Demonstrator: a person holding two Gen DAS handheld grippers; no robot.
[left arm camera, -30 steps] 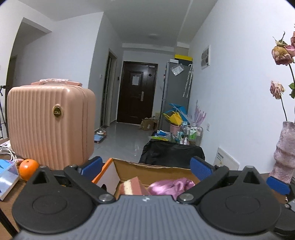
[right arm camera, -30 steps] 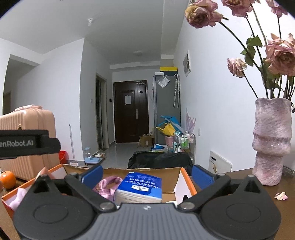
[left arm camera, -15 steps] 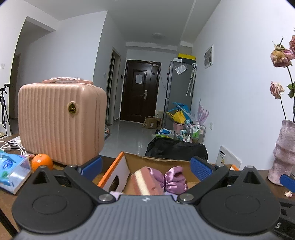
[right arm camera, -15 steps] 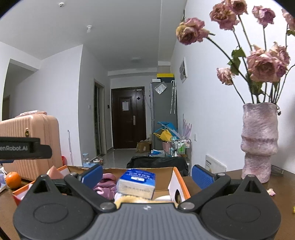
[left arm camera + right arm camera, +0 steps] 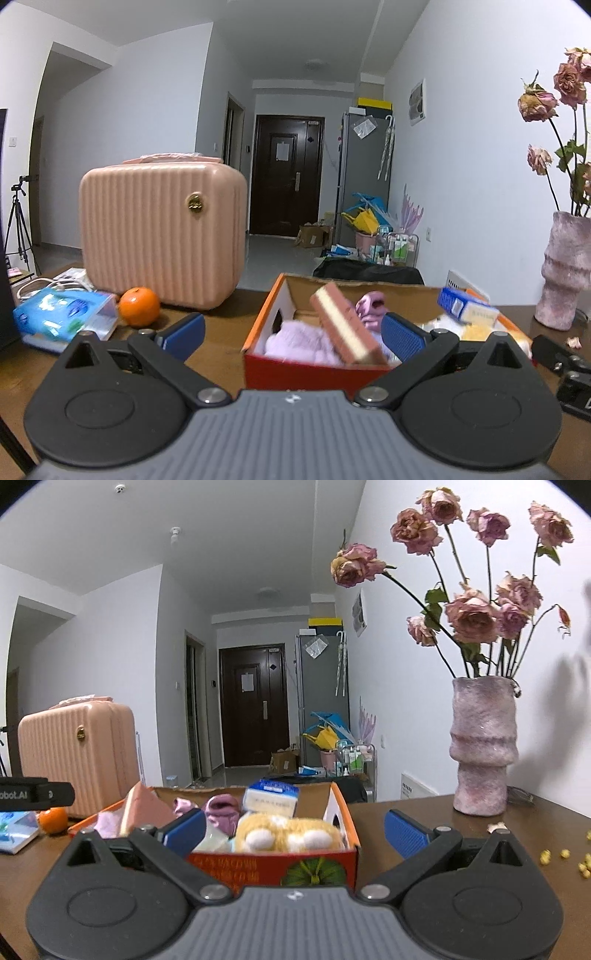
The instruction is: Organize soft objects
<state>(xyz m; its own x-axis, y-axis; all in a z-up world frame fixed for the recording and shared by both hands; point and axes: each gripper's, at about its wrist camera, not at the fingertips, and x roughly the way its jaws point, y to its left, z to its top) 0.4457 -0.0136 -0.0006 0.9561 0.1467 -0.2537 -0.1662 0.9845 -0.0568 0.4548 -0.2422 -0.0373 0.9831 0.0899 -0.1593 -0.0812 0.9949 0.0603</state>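
Both grippers, left gripper (image 5: 291,332) and right gripper (image 5: 293,830), are wide apart and hold nothing. Soft things fill the orange box (image 5: 343,853) mid-surface. Reach slowly for the fluffy yellow toy (image 5: 288,836) and pinch its middle gently, missing the box wall.

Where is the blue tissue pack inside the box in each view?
Left wrist: blue tissue pack right of centre, at the orange box's far right end.
Right wrist: centre, upright at the box's back.
Shared landmark: pink suitcase.
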